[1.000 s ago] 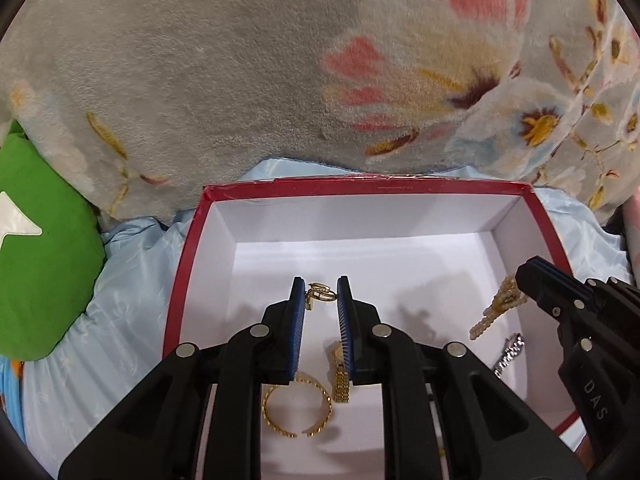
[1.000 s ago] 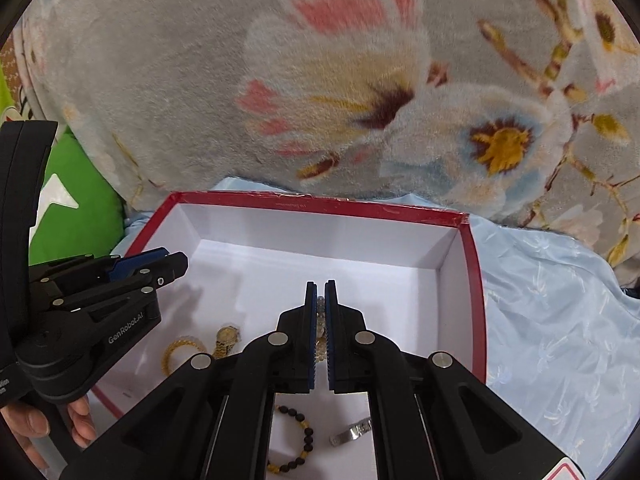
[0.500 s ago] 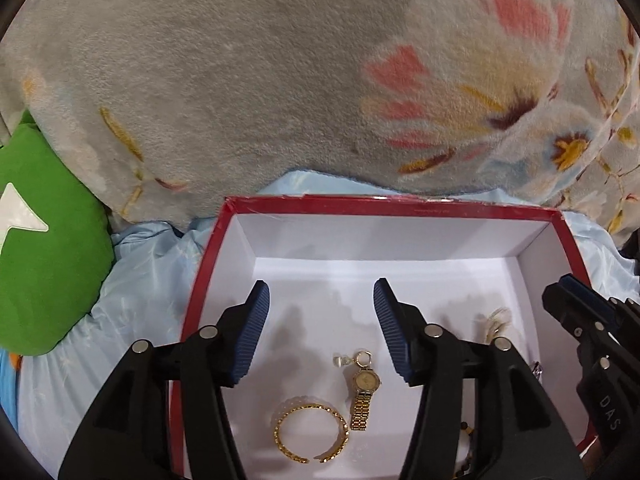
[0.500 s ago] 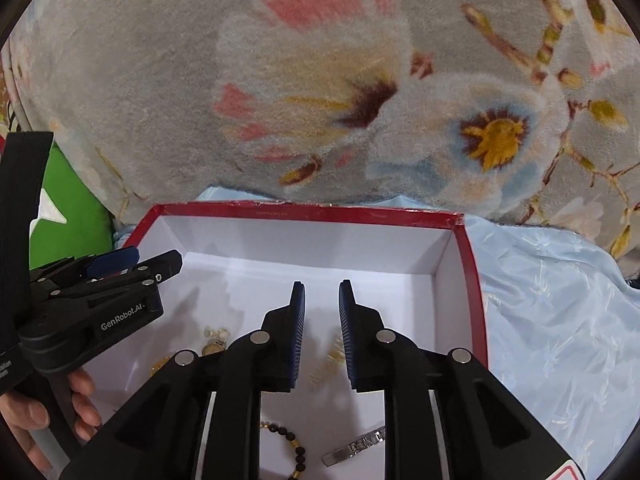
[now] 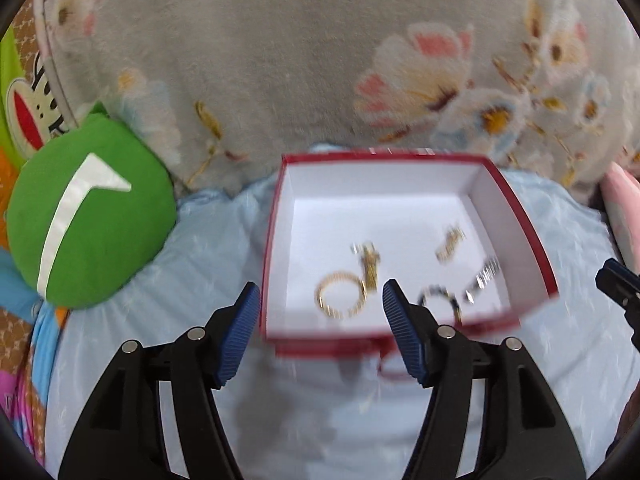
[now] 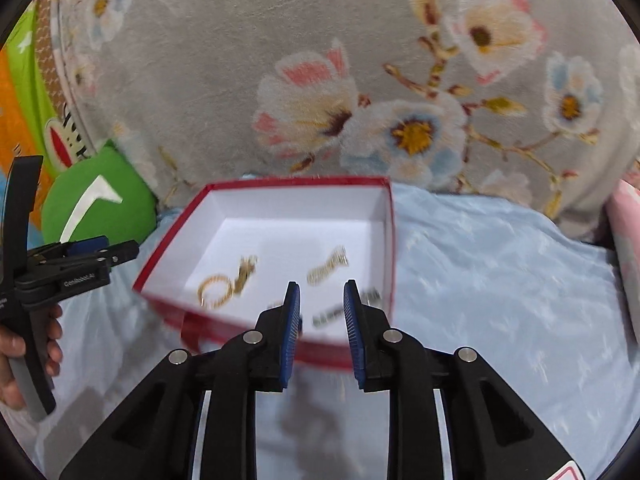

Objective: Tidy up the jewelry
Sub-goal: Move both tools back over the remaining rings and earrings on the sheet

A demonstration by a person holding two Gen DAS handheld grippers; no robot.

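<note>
A red box (image 5: 384, 157) with a white inside sits on the pale blue sheet. In it lie a gold bangle (image 5: 340, 294), a gold watch (image 5: 370, 266), a beaded gold piece (image 5: 450, 242), a silver piece (image 5: 486, 276) and a dark bead bracelet (image 5: 438, 300). My left gripper (image 5: 320, 300) hangs just short of the box's near wall, its jaws opening with nothing held. My right gripper (image 6: 322, 294) hovers before the near right part of the box (image 6: 296, 182), its narrower jaws also opening and empty. A hand (image 6: 24, 344) holds the left gripper (image 6: 80, 264).
A grey floral blanket (image 5: 280, 60) rises behind the box. A green cushion (image 5: 88, 208) lies at the left beside cartoon-print fabric (image 5: 28, 112). The blue sheet (image 6: 500, 280) stretches to the right, ending at a pink object (image 6: 624, 220).
Both grippers were shut on jewelry inside the box; they opened, dropped the pieces there and pulled back out, so the whole box now shows in front of them.
</note>
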